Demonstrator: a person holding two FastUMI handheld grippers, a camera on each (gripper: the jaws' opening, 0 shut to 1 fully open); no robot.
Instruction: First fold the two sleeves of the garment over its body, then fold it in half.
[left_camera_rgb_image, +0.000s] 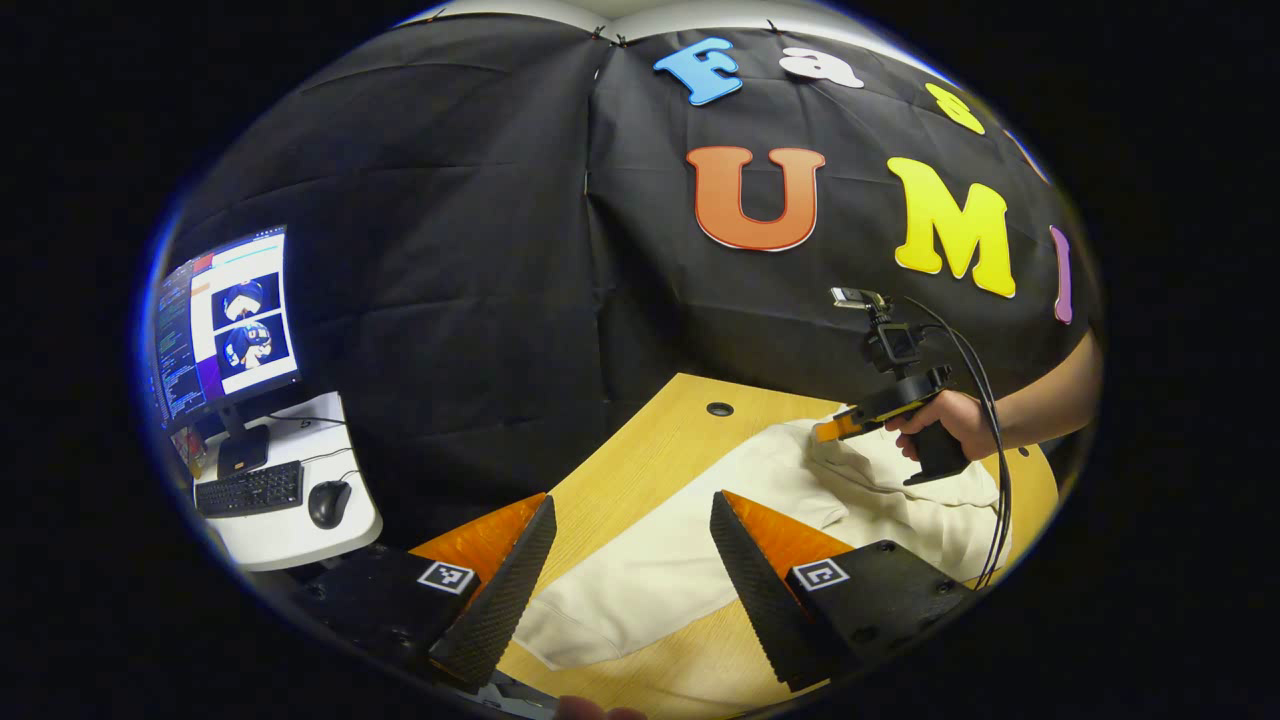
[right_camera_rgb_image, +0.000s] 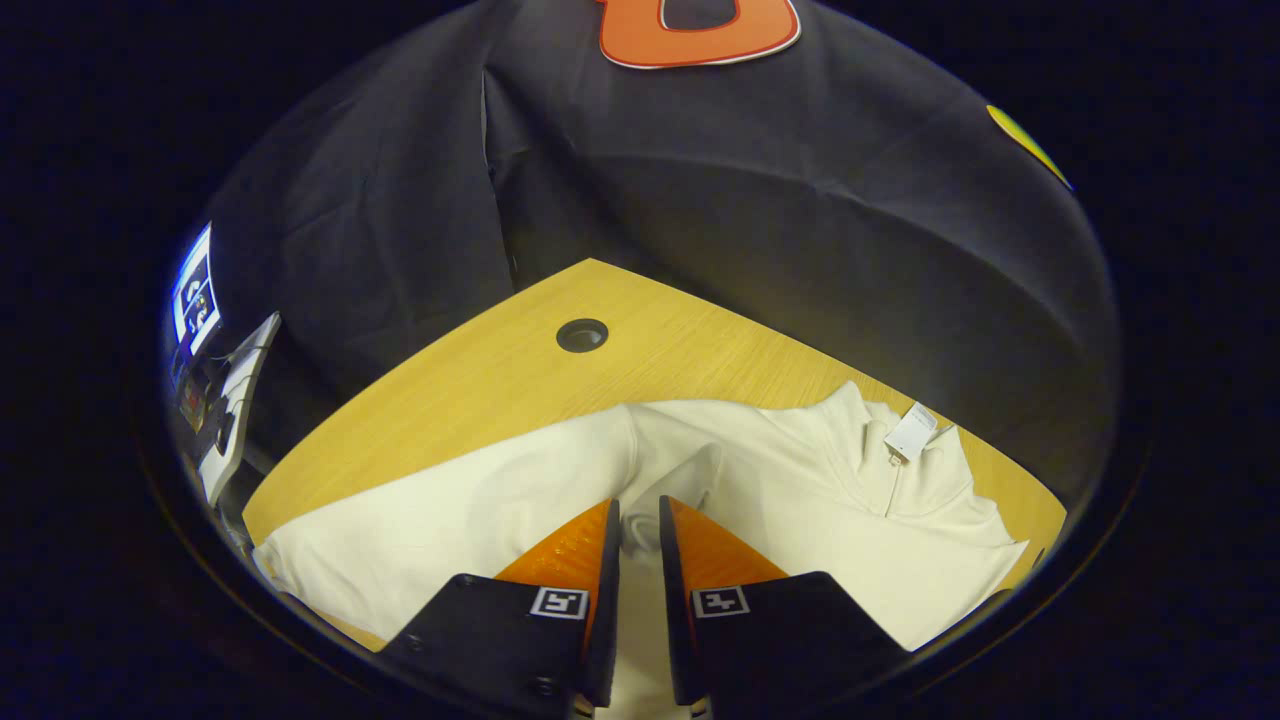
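Left claw was wide open over the cream sweatshirt, soft and rumpled on my wood-grain worktop. Right claw was nearly closed, pinching a sweatshirt fold.

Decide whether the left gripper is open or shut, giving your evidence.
Open: the left gripper has its jaws spread wide, with the cream garment visible between them.

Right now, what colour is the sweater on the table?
Cream white, plain with no pattern. The sweater shows best in the right gripper view.
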